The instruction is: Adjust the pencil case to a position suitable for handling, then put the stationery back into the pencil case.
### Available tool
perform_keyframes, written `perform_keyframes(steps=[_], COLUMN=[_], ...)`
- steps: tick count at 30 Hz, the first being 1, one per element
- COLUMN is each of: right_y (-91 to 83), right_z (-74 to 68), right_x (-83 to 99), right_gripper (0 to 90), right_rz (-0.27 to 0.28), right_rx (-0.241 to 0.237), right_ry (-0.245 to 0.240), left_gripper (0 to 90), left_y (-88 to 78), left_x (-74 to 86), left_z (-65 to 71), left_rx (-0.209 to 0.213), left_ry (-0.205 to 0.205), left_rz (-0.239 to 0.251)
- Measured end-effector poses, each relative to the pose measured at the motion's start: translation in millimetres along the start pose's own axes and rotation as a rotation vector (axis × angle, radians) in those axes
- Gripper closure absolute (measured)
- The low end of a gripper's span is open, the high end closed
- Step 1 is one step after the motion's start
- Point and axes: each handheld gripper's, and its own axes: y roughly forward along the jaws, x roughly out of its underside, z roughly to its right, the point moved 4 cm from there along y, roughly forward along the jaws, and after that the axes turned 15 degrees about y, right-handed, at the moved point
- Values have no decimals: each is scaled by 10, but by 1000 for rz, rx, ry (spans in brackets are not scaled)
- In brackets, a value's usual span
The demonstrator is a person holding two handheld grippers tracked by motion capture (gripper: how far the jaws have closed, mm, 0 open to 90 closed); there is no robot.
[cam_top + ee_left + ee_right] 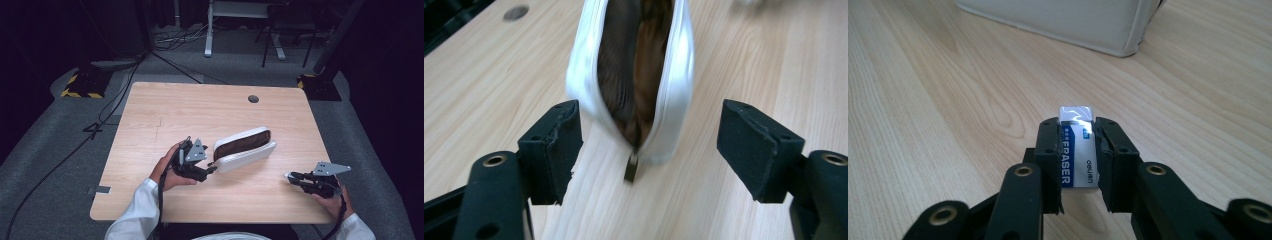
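A white pencil pouch [243, 148] with a brown lining lies unzipped on the wooden table [165, 107]. In the left gripper view the pouch [676, 75] gapes open, its small metal zipper pull [631, 167] at the near end. My left gripper [649, 145] stands open, a jaw on each side of that near end, touching nothing; it sits at the pouch's left end [210, 170]. My right gripper [289, 176] is at the table's front right, shut on a white eraser [1077, 152] with a blue printed sleeve. The pouch's corner [1108, 30] lies beyond it.
A round cable hole [253, 98] sits near the table's far edge. Cables [100, 120] trail over the grey floor at the left. A white desk leg [209, 30] and stands are behind the table.
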Motion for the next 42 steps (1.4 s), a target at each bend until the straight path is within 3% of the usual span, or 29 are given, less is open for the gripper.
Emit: perform_keyframes(steps=[3, 7, 8, 11, 13, 14, 15, 16, 20, 21, 29, 37, 42], right_y=[-46, -110, -110, -142, -168, -185, -197, -197, -237, -246, -352, -543, -580], right_z=[-2, 23, 23, 68, 81, 85, 91, 91, 114, 114, 172, 261, 247], right_x=[-32, -79, -79, -89, -94, -100, -104, -104, -153, -168, -279, -497, -648], right_gripper=[736, 736, 736, 736, 736, 735, 735, 735, 736, 736, 735, 736, 735], right_rz=[19, 51, 51, 64, 71, 79, 86, 86, 117, 125, 166, 213, 230], right_rx=[1, 6, 6, 26, 37, 41, 42, 42, 44, 40, 38, 69, 76], right_ry=[-1, 13, 13, 21, 21, 17, 15, 15, 25, 20, 9, -11, -27], left_gripper=[202, 177, 177, 176, 176, 173, 173, 172, 169, 169, 148, 147, 154], left_y=[-33, -66, -66, -41, -45, -45, -51, -51, -85, -94, -82, -69, -76], left_x=[221, 561, 561, 809, 938, 938, 1038, 1038, 1127, 1152, 1152, 1149, 1154], left_z=[72, 141, 141, 195, 215, 215, 232, 232, 259, 279, 292, 274, 272], left_rx=[-23, -33, -33, -65, -64, -64, -59, -59, -50, -48, -63, -66, -74], left_ry=[-31, -115, -115, -124, -174, -174, -222, -222, -290, -325, -336, -340, -333], left_rz=[-70, -65, -65, -157, -169, -169, -178, -178, -167, -151, -146, -147, -153])
